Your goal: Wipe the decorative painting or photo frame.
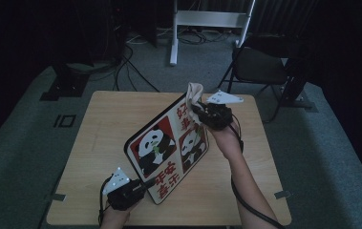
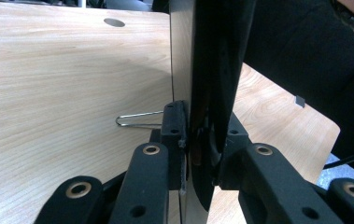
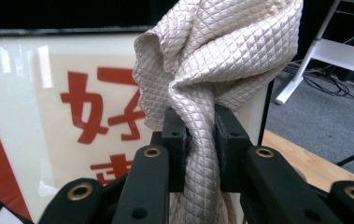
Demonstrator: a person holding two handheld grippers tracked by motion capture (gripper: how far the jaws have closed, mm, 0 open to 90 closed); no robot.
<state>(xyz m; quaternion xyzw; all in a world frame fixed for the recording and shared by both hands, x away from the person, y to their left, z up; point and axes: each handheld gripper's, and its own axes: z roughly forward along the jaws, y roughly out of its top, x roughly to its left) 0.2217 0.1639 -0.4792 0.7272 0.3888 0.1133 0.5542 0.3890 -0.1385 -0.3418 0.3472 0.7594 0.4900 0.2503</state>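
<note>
Left claw (image 1: 143,185) pinches the panda picture frame (image 1: 166,150) upright on the worktop (image 1: 102,119) — steadying it — so the right claw (image 1: 198,110), clamped on a quilted cloth (image 3: 216,60), can wipe its glass.

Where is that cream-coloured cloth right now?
The cloth is bunched between the right gripper's jaws, held up against the top far corner of the panda picture board, right of the table's middle in the high view.

Your left gripper (image 1: 143,186) sits low at the near edge, jaws clamped tight, forearm barely entering from below. Your right gripper (image 1: 198,110) is raised farther out, jaws pinched shut, forearm extended diagonally, cable trailing along it.
</note>
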